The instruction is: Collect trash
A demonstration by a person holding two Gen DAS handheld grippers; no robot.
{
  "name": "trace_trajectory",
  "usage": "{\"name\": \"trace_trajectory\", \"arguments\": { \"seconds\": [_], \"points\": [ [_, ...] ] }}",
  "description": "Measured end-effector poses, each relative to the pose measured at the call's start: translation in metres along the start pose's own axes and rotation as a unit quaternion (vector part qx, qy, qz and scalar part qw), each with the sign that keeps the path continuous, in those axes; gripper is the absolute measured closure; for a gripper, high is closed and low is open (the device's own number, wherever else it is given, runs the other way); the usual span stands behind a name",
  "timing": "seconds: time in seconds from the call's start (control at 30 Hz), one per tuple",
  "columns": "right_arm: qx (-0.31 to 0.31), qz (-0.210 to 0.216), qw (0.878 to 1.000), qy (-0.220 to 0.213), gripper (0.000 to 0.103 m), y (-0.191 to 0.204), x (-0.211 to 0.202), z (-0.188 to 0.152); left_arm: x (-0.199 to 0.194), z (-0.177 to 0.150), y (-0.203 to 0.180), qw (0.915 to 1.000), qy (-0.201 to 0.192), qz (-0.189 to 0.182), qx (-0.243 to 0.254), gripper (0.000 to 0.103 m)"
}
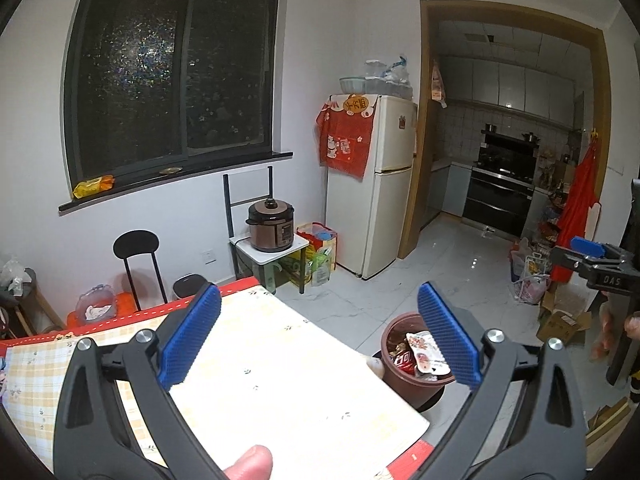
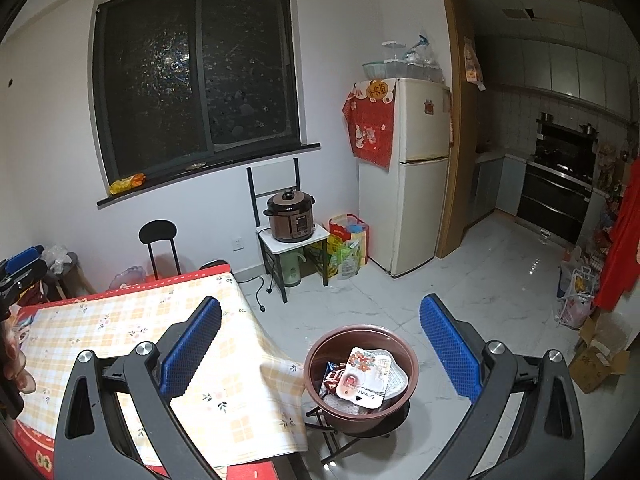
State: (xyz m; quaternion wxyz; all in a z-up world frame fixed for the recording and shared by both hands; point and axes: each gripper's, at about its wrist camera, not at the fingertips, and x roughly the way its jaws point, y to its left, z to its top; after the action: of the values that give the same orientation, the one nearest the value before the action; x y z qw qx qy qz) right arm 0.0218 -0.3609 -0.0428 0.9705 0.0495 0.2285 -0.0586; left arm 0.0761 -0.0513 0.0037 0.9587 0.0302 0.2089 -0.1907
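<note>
A round brown bin (image 2: 361,376) stands on a dark stool beside the table, holding several wrappers, with a white snack packet (image 2: 368,374) on top. The bin also shows in the left wrist view (image 1: 416,360), partly hidden by my right-hand finger pad. My left gripper (image 1: 320,336) is open and empty above the table with its yellow checked cloth (image 1: 280,380). My right gripper (image 2: 320,340) is open and empty above the table's corner (image 2: 224,360) and the bin. The right gripper also appears at the right edge of the left wrist view (image 1: 592,260).
A fridge (image 2: 416,176) stands by the kitchen doorway. A pressure cooker (image 2: 290,216) sits on a small white stand, with bags (image 2: 348,246) beside it. A black stool (image 2: 158,240) is near the wall. Boxes and bags (image 2: 592,340) lie on the floor at right.
</note>
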Motion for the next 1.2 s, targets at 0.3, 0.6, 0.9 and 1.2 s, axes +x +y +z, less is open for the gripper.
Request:
{"name": "trace_trajectory", "arguments": {
  "seconds": [0.3, 0.6, 0.9, 1.2],
  "points": [
    [-0.008, -0.020, 1.000, 0.001, 0.005, 0.016, -0.008, -0.002, -0.006, -0.010, 0.010, 0.9999, 0.004, 0.004, -0.010, 0.006],
    [-0.009, -0.032, 0.999, 0.006, 0.005, 0.021, -0.010, -0.005, -0.004, -0.011, 0.011, 0.9999, 0.006, 0.012, -0.002, 0.006],
    [-0.009, -0.045, 0.999, 0.009, 0.005, 0.019, -0.010, -0.006, 0.000, -0.006, 0.004, 0.9999, 0.004, 0.008, 0.007, 0.006],
    [-0.013, -0.058, 0.998, 0.014, 0.005, 0.012, -0.008, -0.007, 0.005, -0.003, -0.005, 0.9999, 0.001, 0.001, 0.014, 0.006]
  ]
}}
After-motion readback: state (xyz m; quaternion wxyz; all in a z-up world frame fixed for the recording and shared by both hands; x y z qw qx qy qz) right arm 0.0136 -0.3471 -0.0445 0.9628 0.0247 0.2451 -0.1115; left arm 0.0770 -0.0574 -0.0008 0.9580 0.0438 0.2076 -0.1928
